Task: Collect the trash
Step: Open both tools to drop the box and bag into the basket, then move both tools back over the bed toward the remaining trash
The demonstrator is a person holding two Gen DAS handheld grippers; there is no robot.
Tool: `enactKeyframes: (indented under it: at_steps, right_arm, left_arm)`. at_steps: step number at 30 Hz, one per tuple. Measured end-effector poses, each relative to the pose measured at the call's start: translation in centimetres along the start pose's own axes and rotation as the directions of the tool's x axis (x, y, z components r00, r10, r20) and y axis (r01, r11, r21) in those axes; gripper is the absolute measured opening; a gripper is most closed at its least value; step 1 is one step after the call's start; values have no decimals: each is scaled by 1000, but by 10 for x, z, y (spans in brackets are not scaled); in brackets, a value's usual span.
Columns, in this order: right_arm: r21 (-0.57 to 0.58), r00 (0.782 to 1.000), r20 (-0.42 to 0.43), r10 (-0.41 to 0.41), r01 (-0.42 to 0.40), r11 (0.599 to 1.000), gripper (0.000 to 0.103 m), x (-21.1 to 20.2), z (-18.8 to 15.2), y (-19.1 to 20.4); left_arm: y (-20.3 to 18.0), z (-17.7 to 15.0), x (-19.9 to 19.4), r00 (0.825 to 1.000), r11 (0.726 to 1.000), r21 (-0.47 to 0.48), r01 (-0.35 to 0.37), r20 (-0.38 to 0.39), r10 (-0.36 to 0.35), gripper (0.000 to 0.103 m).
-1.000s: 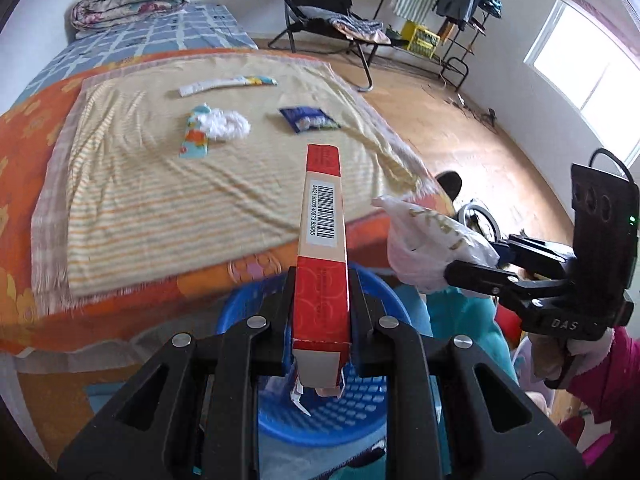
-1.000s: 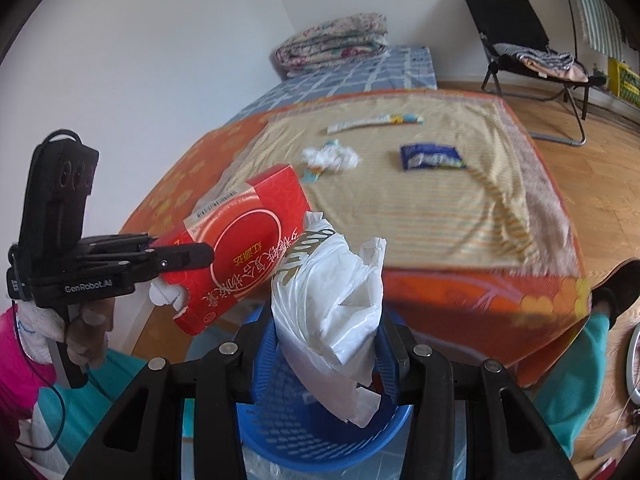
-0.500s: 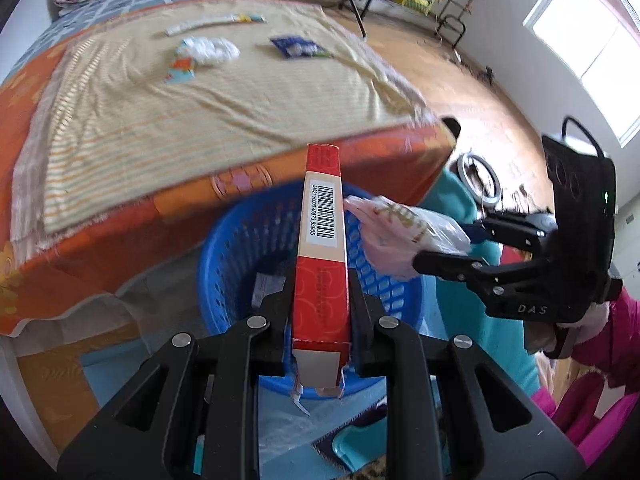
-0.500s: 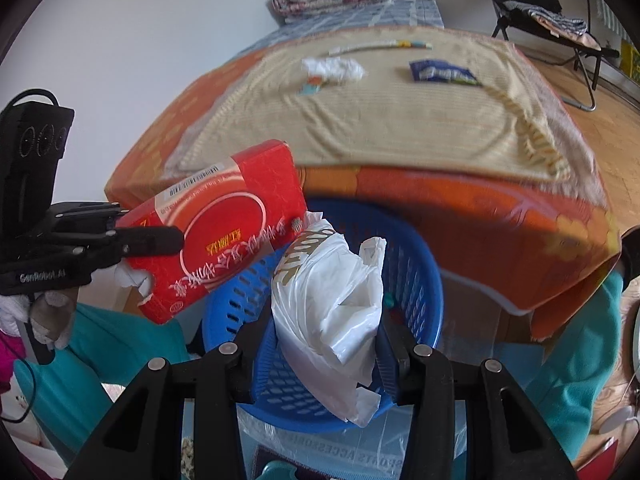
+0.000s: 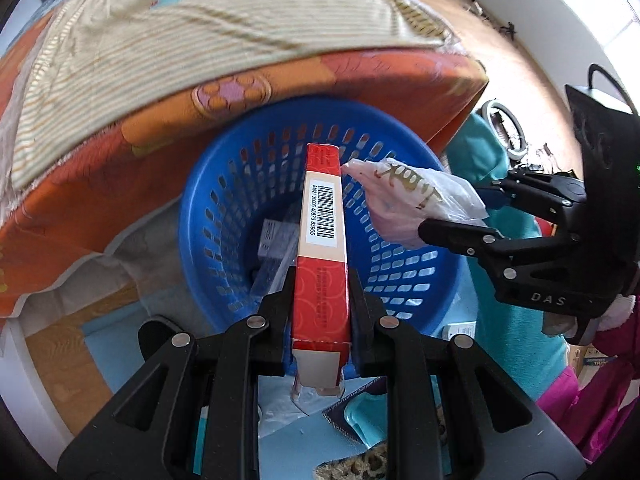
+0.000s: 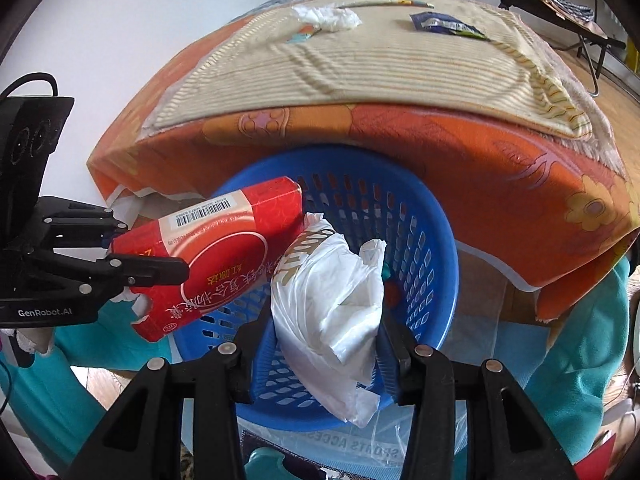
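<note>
Both claws hang above a blue perforated basket [image 5: 404,272] that stands on the floor against the near edge of the bed [image 6: 440,136].

Left claw [image 5: 322,300]: jaws narrowly parted and clamped on a flat red carton [image 5: 324,240], which they grip at its lower end by the two broad faces. The carton stands on its narrow edge, barcode strip uppermost, and reaches out over the basket's opening. In the right wrist view the same carton [image 6: 216,256] enters from the left, tilted, its far corner above the basket's rim.

Right claw [image 6: 324,320]: jaws about half open and pressed on a crumpled white plastic bag [image 6: 332,308] with gold lettering. The bag bulges between the pads and hangs over the basket [image 6: 420,240]. In the left wrist view the bag [image 5: 416,204] touches or nearly touches the carton's far end; which of the two cannot be told.

Basket interior: a greyish flat package [image 5: 276,240] lies at the bottom, partly hidden behind the carton.

Bed surface: a striped beige cover carries crumpled white tissue [image 6: 328,16] near the far left corner, a blue wrapper [image 6: 444,26] toward the far right, and a long thin wrapper [image 6: 384,2] at the far edge.

Teal trouser legs [image 6: 576,360] of the person flank the basket.
</note>
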State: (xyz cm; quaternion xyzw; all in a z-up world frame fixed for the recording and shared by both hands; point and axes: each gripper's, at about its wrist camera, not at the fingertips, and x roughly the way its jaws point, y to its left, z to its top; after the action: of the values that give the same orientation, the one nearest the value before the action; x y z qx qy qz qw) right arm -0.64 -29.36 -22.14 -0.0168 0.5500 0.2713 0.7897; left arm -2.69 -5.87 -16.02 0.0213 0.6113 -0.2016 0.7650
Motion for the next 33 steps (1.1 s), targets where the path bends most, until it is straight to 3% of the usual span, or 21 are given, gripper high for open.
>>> enactKeyframes:
  at_steps: [9,11,13,18,21,25,33]
  right_arm:
    - [3,1000,-7,-20,20,1000,54,11,2,-2]
    - [14,1000,-5,-23,23,1000,56,12,4,-5]
    - [29,999,-2,-32,32,999,66,11,5,-10]
    - [48,998,19,-57,56,997,86,6,7,-17]
    - [53,998,25,-55,54,997,86,5,8,-19]
    - [62,998,33,-53,51,997,87,2,10,-21]
    - [81,998,61,-33,28,996,88,-8,15,-22]
  left_arm:
    - [-1,9,17,999,999,-18,-35,-41,34,27]
    - [-1,11,17,998,999,-15,-43,-39,42,44]
    - [-1,12,16,998,999,-14,-51,-33,50,49]
    - [4,15,17,998,998,-33,-58,-35,57,49]
    - [5,17,16,998,997,-46,-62,-32,60,49]
    - [8,20,11,998,996,-65,-60,-9,59,57]
    - [11,29,-1,997,995,-84,-62,41,65,57]
